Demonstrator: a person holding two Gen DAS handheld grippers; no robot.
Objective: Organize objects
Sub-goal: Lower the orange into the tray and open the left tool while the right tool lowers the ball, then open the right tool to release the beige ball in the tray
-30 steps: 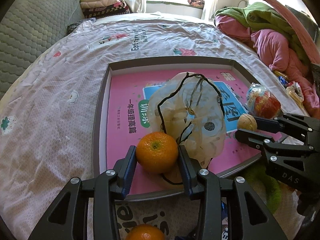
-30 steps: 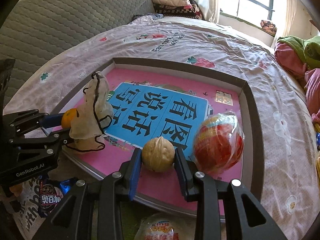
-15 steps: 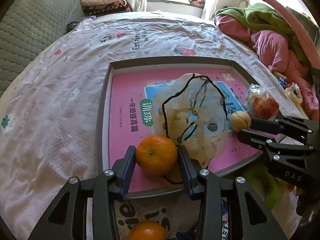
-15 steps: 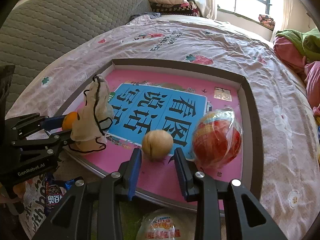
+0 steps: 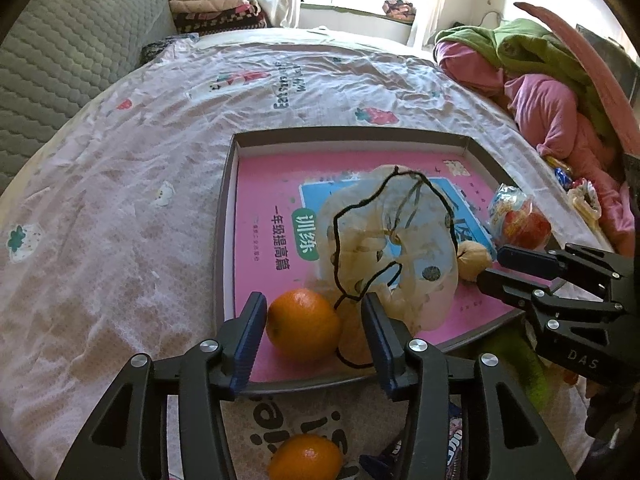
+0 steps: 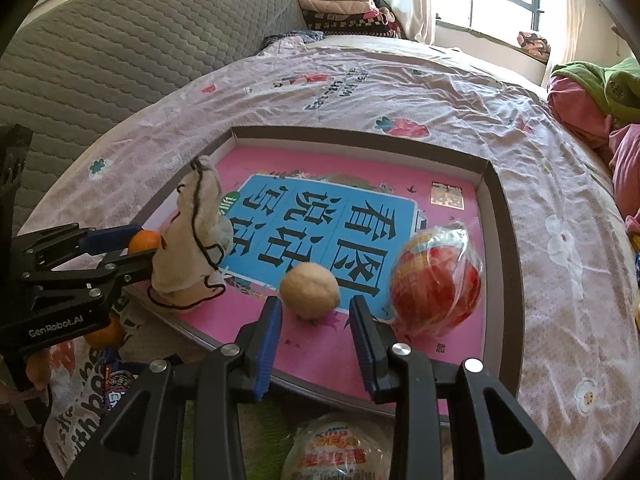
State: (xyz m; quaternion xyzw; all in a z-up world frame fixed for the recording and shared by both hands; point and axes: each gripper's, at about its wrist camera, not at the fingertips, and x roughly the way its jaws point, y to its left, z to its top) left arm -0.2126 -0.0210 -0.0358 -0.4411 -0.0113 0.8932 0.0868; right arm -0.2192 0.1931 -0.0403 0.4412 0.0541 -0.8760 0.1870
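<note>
A grey-rimmed tray with a pink book lining lies on the bed. An orange rests on the tray's near left part, between the jaws of my left gripper, which stand open with gaps either side. A crumpled beige drawstring bag lies beside it. A walnut sits on the tray just ahead of my open right gripper, free of its pads. A red wrapped ball lies right of the walnut.
A second orange and snack packets lie on a printed bag below the tray's near edge. A wrapped Kinder egg sits under the right gripper. Pink and green clothes are piled at the right, and a grey headboard at the left.
Both grippers have opened: the left let go of the orange, the right let go of the walnut. Both fruits now rest on the tray, and both grippers have drawn back slightly.
</note>
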